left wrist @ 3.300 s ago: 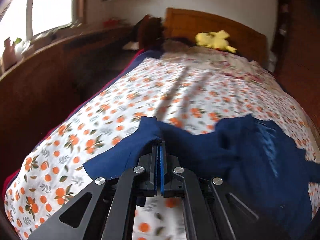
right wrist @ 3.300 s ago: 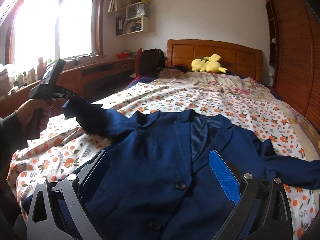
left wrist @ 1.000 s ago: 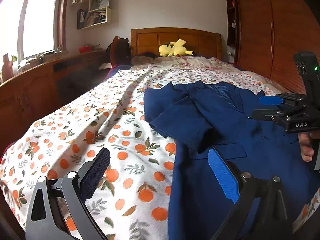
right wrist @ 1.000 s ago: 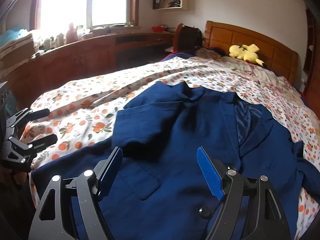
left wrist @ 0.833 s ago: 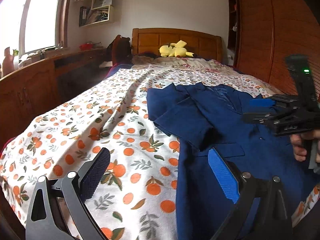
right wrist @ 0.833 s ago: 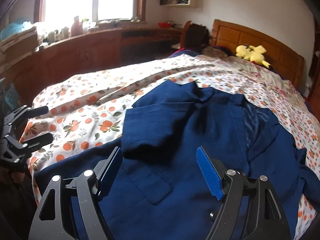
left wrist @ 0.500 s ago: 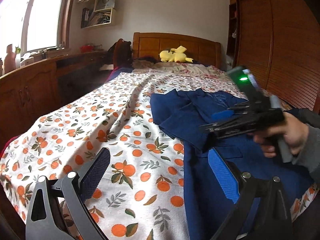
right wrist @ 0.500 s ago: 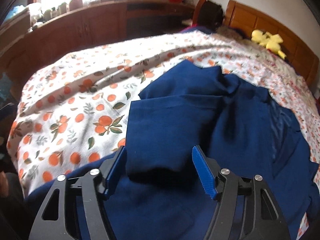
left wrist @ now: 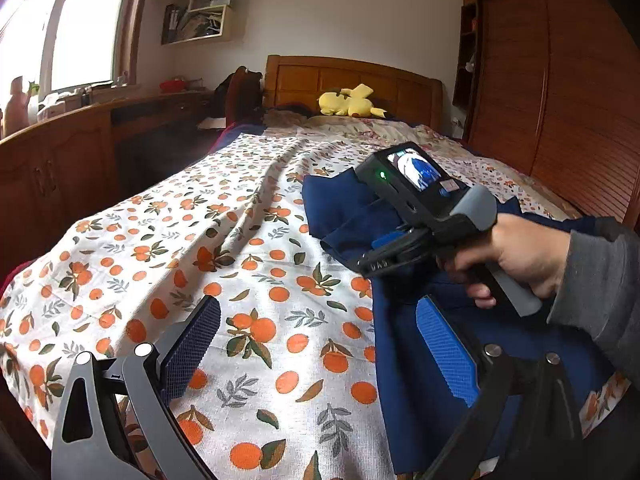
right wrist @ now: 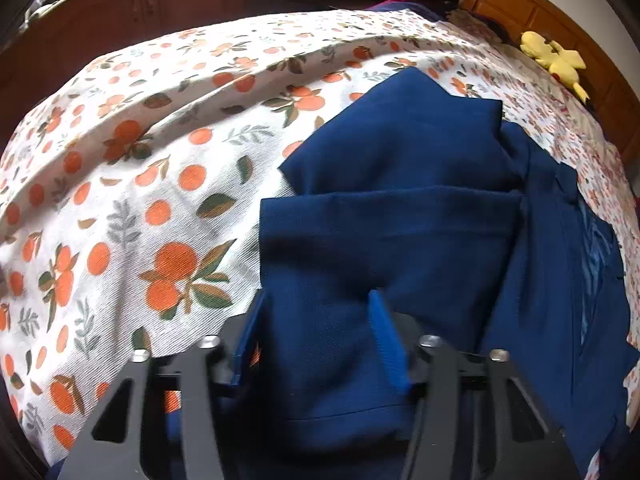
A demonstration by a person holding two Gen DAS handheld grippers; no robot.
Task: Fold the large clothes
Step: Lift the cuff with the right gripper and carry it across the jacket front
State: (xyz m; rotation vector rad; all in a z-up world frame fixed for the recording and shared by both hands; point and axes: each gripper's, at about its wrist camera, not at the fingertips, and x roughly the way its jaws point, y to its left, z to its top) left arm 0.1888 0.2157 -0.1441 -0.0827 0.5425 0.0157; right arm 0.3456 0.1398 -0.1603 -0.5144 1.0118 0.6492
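Right now your left gripper (left wrist: 316,344) sits at the bottom of the left wrist view with its blue-padded jaws spread wide and nothing between them, one pad over the white bedsheet printed with oranges and leaves (left wrist: 240,280), the other over the dark navy blue jacket (left wrist: 400,344).

Lower centre in the right wrist view, your right gripper (right wrist: 320,336) has just been closing its jaws; the folded-over navy sleeve (right wrist: 360,240) lies between the blue pads, and both pads press into the cloth. In the left wrist view your right hand (left wrist: 520,256), in a grey sleeve, grips that gripper's handle at mid right, angled down onto the jacket.

The jacket lies flat on the sheet, filling the right half of both views, its sleeve folded across the body and its striped lining (right wrist: 596,248) showing at the right edge.

Farther up the bed, a yellow plush toy (left wrist: 350,102) rests against the brown wooden headboard (left wrist: 352,80). A wooden cabinet (left wrist: 60,168) runs along the left side under a bright window (left wrist: 68,28).
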